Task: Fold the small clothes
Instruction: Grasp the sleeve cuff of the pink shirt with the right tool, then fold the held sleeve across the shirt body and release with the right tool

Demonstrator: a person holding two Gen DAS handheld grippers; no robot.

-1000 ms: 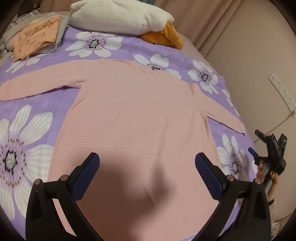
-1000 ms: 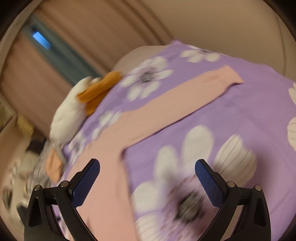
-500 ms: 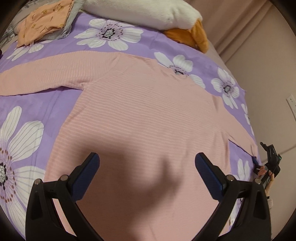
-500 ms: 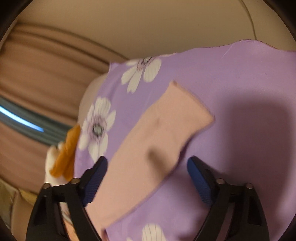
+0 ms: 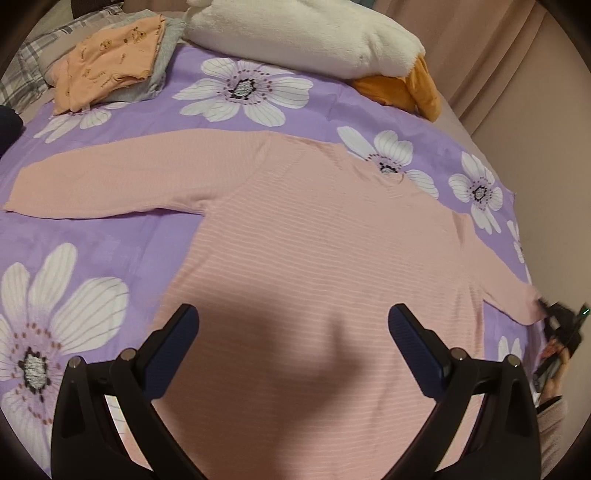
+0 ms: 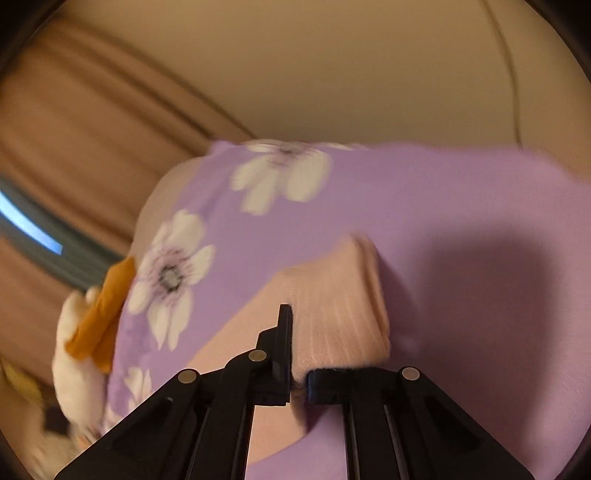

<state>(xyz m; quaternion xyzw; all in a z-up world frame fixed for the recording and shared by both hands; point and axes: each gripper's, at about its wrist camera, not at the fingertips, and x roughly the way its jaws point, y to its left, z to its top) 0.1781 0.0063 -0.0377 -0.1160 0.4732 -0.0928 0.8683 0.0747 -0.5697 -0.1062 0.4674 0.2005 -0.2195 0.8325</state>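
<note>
The right tool (image 6: pixel 300 382) is pinched closed on the cuff of a pink sleeve (image 6: pixel 332 317), which lies on a purple flowered bedspread (image 6: pixel 424 206). A white and orange plush toy (image 6: pixel 88 332) rests at the left, blurred.

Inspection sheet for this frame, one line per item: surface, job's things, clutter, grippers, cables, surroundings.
Surface: purple flowered bedspread, mostly flat.
Job's things: pink sweater spread flat with both sleeves out; the cuff of its right sleeve is pinched and bunched.
Clutter: folded orange garment on a grey one at the far left; white plush toy with orange parts at the head of the bed.
Grippers: left gripper open, over the sweater's lower body; right gripper shut on the cuff.
Cables: nothing seen clearly; a thin line runs on the wall.
Surroundings: beige curtain, plain wall; right view blurred.
</note>
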